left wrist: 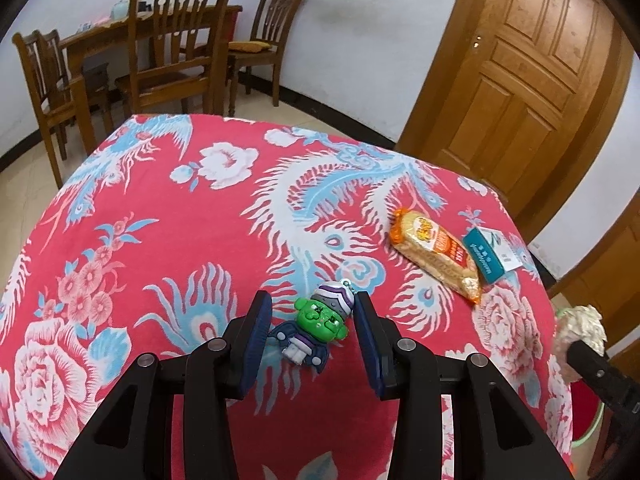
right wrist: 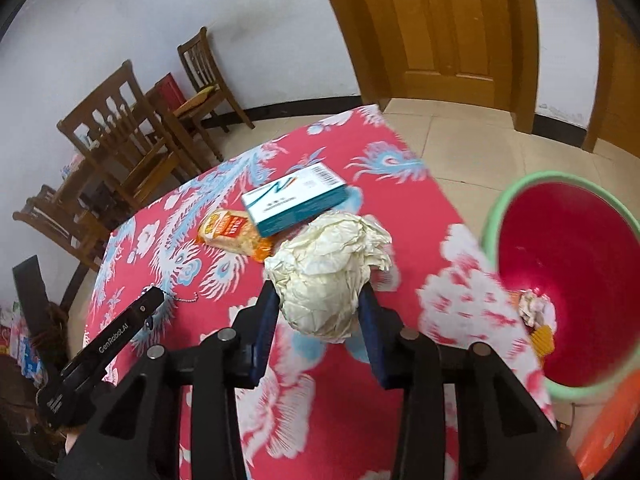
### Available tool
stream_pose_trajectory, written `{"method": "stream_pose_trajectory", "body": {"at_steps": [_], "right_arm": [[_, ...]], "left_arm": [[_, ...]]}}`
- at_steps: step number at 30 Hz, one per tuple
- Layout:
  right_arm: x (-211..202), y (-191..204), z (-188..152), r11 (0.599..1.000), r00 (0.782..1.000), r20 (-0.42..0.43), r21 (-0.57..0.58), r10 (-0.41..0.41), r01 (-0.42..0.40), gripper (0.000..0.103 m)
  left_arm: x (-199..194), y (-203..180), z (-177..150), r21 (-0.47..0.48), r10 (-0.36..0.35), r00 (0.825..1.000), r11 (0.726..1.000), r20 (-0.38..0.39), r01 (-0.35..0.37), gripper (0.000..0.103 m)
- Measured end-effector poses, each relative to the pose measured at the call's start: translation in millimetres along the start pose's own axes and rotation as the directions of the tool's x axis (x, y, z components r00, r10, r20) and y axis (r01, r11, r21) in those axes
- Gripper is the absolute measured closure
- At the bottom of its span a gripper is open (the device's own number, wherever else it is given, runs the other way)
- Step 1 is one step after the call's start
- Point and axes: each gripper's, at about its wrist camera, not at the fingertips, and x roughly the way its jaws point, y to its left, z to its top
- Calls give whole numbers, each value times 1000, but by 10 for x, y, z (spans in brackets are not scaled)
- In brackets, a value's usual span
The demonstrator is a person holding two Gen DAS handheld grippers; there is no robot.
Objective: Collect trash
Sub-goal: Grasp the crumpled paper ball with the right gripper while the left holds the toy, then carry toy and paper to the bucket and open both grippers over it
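Left wrist view: my left tongs (left wrist: 313, 312) stand spread around a green-faced toy keychain (left wrist: 316, 326) on the table (left wrist: 168, 240), pads not touching it; snack packet (left wrist: 436, 256) and teal box (left wrist: 490, 254) lie at 2 o'clock. Right wrist view: my right tongs (right wrist: 320, 304) pinch a crumpled paper wad (right wrist: 328, 276), red bin (right wrist: 568, 280) at 3 o'clock.

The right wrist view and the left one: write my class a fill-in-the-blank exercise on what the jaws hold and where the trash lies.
1. The right gripper is shut on a crumpled ball of ____.
2. The bin off the table's edge is red inside with a ____ rim.
3. Between the left gripper's jaws lies a toy with a ____ face.
4. The teal box lies beside a packet of ____ colour.

Missing words: paper; green; green; orange
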Motion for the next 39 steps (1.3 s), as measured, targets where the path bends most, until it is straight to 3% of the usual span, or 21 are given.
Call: {"method": "stream_pose_trajectory", "body": {"at_steps": [12,21,39], "right_arm": [[-537,-635,-105,992,995,75,108,-68,60,60],[-760,-1164,-166,971,987,100,215,-126,102,60],[-868,-1953,-424,924,984,65,359,-165,131,56]], "left_arm": [[-196,-270,-33,80,-43,999,996,23,41,60],[-458,-578,-36,127,-120,992,985,27,116,60],[-662,-1571,-239,278,-267,962,921,-61,273,60]]}}
